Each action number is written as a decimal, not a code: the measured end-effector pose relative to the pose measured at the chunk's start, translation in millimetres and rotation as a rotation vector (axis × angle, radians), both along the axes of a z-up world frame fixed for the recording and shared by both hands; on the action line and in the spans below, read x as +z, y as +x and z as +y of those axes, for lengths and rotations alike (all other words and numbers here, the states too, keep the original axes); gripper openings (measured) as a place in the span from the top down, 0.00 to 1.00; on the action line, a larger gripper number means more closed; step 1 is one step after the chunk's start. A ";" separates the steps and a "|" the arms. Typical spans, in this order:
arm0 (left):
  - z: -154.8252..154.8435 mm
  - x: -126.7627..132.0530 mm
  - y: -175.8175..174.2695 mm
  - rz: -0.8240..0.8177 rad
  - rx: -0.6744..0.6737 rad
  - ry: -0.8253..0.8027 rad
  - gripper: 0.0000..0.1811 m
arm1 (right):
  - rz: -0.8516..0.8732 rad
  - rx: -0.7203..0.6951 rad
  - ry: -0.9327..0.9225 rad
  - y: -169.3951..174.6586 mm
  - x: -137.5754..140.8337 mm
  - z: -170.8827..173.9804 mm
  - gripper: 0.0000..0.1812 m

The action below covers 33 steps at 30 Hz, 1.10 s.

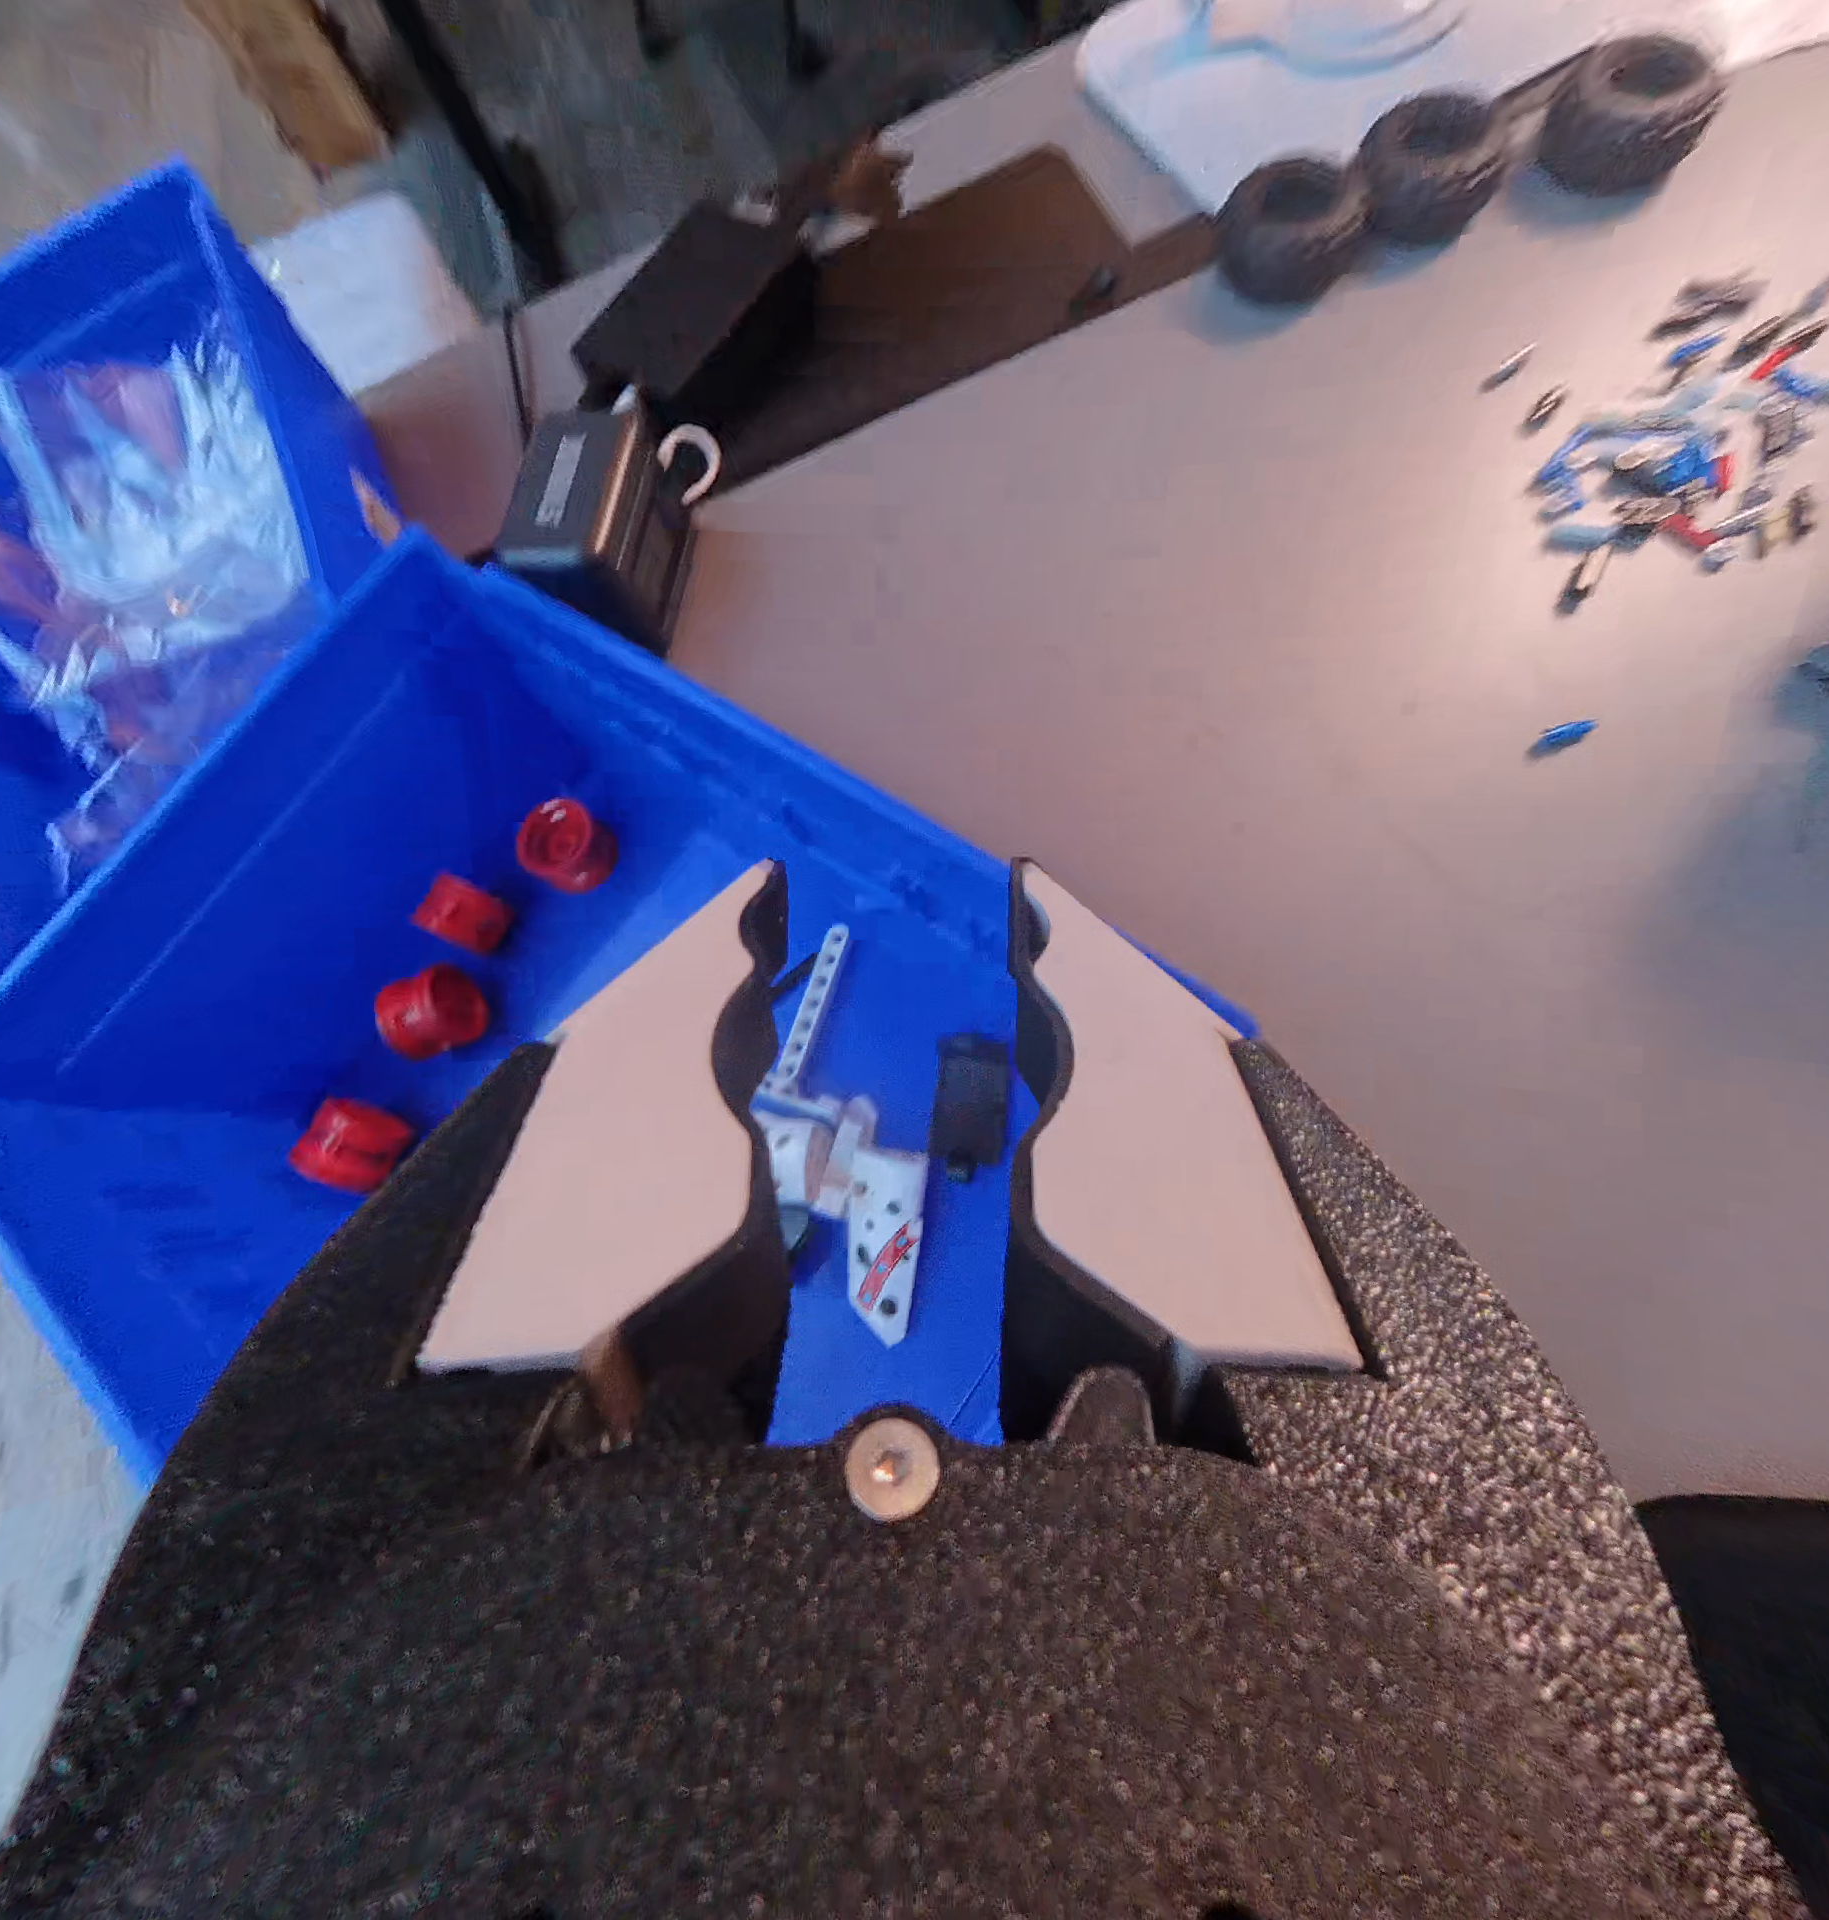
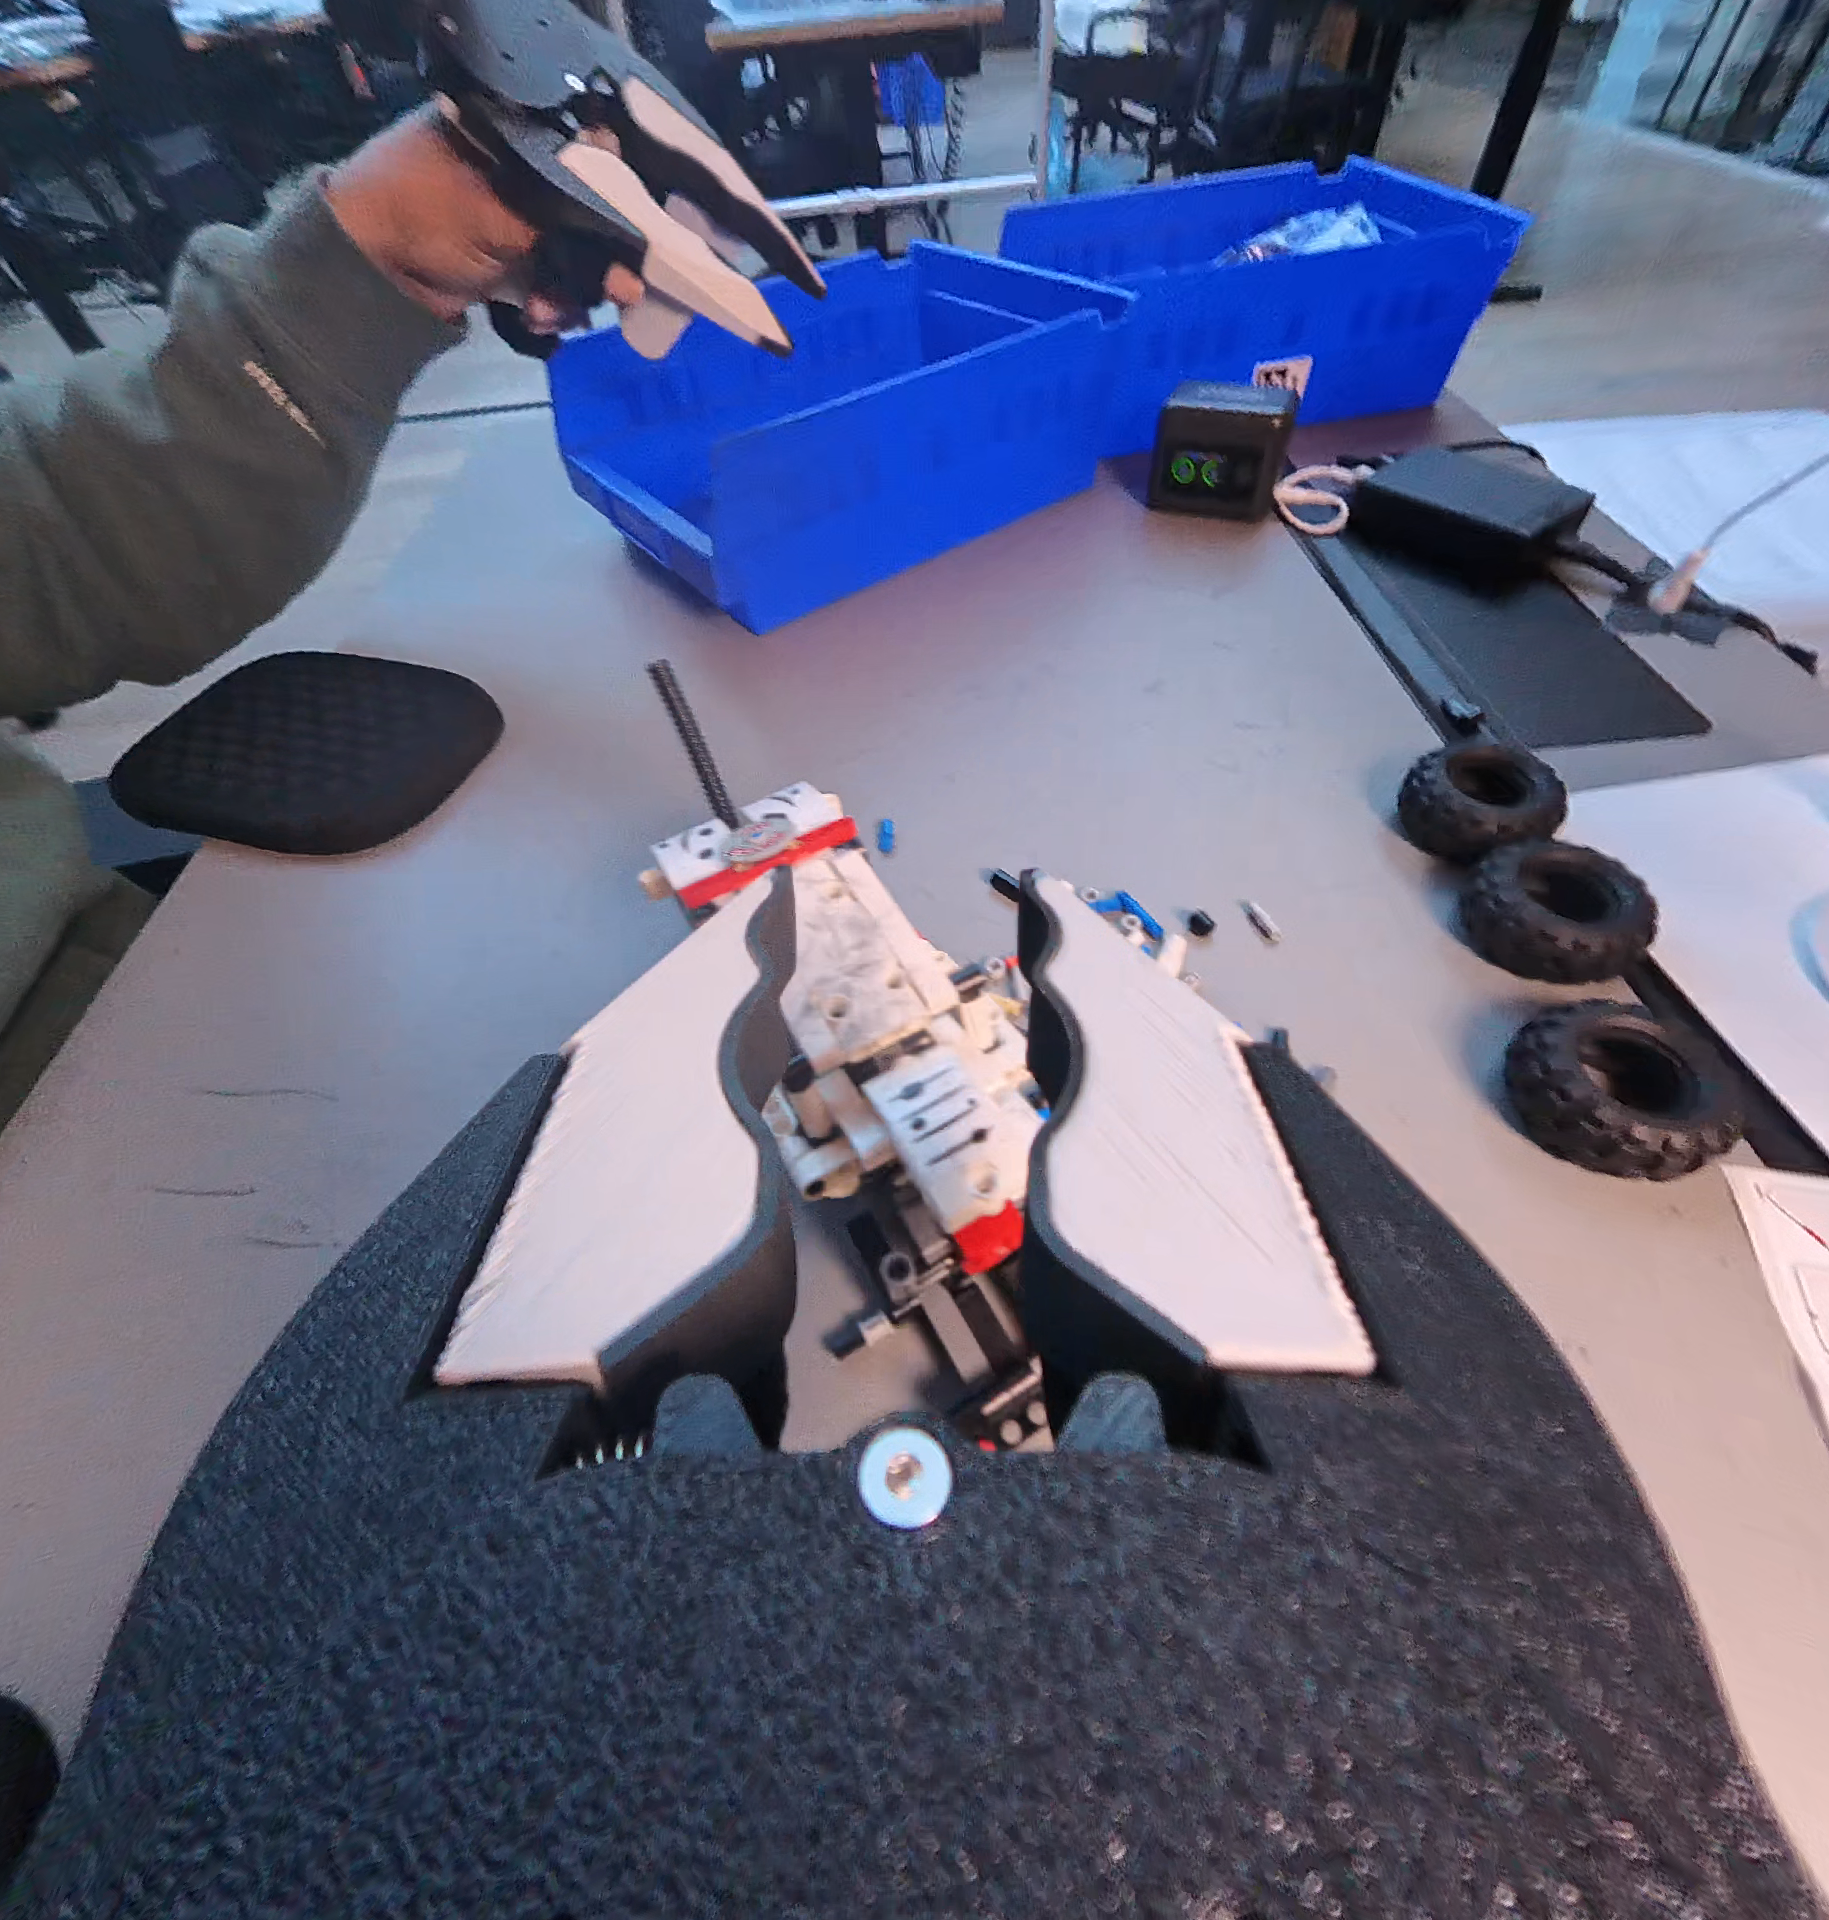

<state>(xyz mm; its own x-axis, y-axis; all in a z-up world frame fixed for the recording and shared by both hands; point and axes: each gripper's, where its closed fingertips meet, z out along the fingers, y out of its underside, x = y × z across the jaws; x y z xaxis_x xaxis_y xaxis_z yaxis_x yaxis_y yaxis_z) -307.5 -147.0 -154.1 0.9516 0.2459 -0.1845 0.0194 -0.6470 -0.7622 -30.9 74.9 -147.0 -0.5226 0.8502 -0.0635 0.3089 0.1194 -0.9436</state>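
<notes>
Blue bin (image 1: 297, 935) under the empty, parted left tongs (image 1: 897, 883) holds white pieces at twelve o'clock, while the right tongs (image 2: 905, 894), parted, straddle the tabletop (image 2: 1097, 707) toy chassis (image 2: 889, 1049), risking scattering loose parts.

Left tool (image 1: 897, 883): we hang open above the blue bin (image 1: 266, 831), over a white brick piece (image 1: 848, 1153).
Right tool (image 2: 905, 894): we straddle, open, the white brick model (image 2: 889, 1049) on the surface (image 2: 1097, 727).

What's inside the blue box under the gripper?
Inside the near blue bin lie four red wheel hubs, a white toy-brick piece and a small black part. The open left gripper hides part of its floor.
</notes>
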 end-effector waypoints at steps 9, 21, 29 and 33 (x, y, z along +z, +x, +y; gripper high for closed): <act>65.1 27.4 153.8 -0.088 -0.457 0.331 0.72 | 0.262 -0.045 0.095 47.7 10.7 -55.5 0.71; 140.6 -68.2 252.6 -0.214 -0.688 0.166 0.57 | 0.085 -0.499 0.360 66.7 -43.1 -43.4 0.67; 157.3 -69.5 260.1 -0.168 -0.808 0.136 0.64 | 0.140 -0.608 0.346 71.9 -36.8 -20.9 0.67; 146.7 -69.1 267.0 -0.205 -0.963 0.100 0.64 | 0.208 -0.615 0.317 75.8 -21.4 -19.7 0.70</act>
